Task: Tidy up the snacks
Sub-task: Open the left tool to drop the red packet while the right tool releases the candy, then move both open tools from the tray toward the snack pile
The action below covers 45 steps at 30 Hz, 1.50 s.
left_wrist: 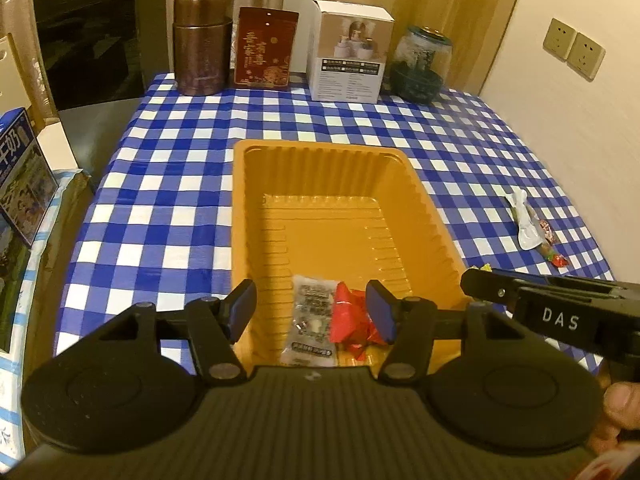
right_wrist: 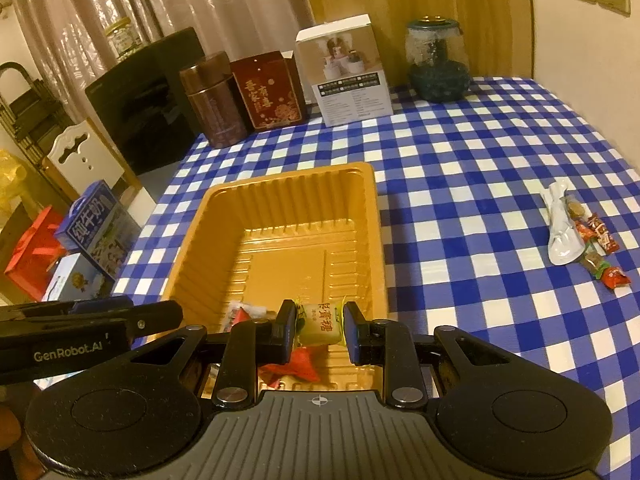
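Observation:
An orange plastic tray (left_wrist: 320, 168) sits on the blue-and-white checked table; it also shows in the right wrist view (right_wrist: 280, 188). In its near end lie a clear white snack packet (left_wrist: 310, 320) and a red wrapped snack (left_wrist: 348, 320). My left gripper (left_wrist: 312, 314) is open and empty above them. My right gripper (right_wrist: 318, 330) is shut on a yellow wrapped candy (right_wrist: 320, 328) and holds it over the tray's near end, above the red snack (right_wrist: 300, 364). Several loose snacks lie on the cloth at the right: a white packet (right_wrist: 562, 228) and red wrapped candies (right_wrist: 600, 236).
At the table's far edge stand a brown canister (left_wrist: 202, 42), a red box (left_wrist: 266, 50), a white carton (left_wrist: 348, 56) and a dark glass jar (left_wrist: 420, 64). A blue milk carton (right_wrist: 100, 232) and other boxes sit off the table's left side.

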{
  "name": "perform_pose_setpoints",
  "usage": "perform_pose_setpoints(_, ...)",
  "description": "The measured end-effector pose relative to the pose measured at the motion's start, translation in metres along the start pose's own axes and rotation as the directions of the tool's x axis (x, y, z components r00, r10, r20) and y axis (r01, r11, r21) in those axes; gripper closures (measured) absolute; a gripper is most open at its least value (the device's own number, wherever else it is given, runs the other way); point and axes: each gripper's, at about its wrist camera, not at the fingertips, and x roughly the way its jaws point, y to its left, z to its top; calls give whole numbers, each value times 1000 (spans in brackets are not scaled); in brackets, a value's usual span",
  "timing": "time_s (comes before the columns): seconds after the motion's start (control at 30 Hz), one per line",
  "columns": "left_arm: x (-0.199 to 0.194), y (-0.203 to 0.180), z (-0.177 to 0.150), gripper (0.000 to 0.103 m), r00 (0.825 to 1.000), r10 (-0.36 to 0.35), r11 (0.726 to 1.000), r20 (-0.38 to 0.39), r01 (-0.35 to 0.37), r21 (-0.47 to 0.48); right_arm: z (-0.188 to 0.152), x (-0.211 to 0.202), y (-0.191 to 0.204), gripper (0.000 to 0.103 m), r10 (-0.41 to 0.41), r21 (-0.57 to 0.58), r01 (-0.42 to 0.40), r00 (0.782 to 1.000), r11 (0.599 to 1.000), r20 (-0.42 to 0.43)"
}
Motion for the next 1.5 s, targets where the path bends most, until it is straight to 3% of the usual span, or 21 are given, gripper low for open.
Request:
perform_pose_setpoints(0.13, -1, 3, -1, 46, 1000, 6, 1000, -2, -6, -6, 2, 2, 1, 76, 26, 17, -26, 1000, 1000, 5)
perform_pose_setpoints(0.17, -1, 4, -2, 46, 1000, 7, 1000, -2, -7, -4, 3, 3, 0, 67, 43, 28, -43, 999, 999, 7)
perform_pose_setpoints(0.2, -1, 4, -2, 46, 1000, 10, 1000, -3, -10, -4, 4, 4, -2, 51, 57, 46, -57, 998, 997, 8)
perform_pose_setpoints(0.27, -2, 4, -2, 46, 1000, 11, 1000, -3, -11, -4, 6, 3, -7, 38, 84, 91, -85, 996, 992, 22)
perform_pose_setpoints(0.67, -14, -9, -8, 44, 1000, -9, 1000, 9, 9, 21, 5, -31, -34, 38, -3, 138, -5, 998, 990, 60)
perform_pose_setpoints(1.03, -38, -63, -11, 38, 996, -80, 992, 33, 77, 102, -18, -87, -68, 38, -123, 177, 108, 989, 978, 76)
perform_pose_setpoints(1.5, -59, -133, -16, 29, 983, -178, 966, 42, 167, 197, -41, -148, -102, 38, -217, 195, 192, 969, 962, 120)
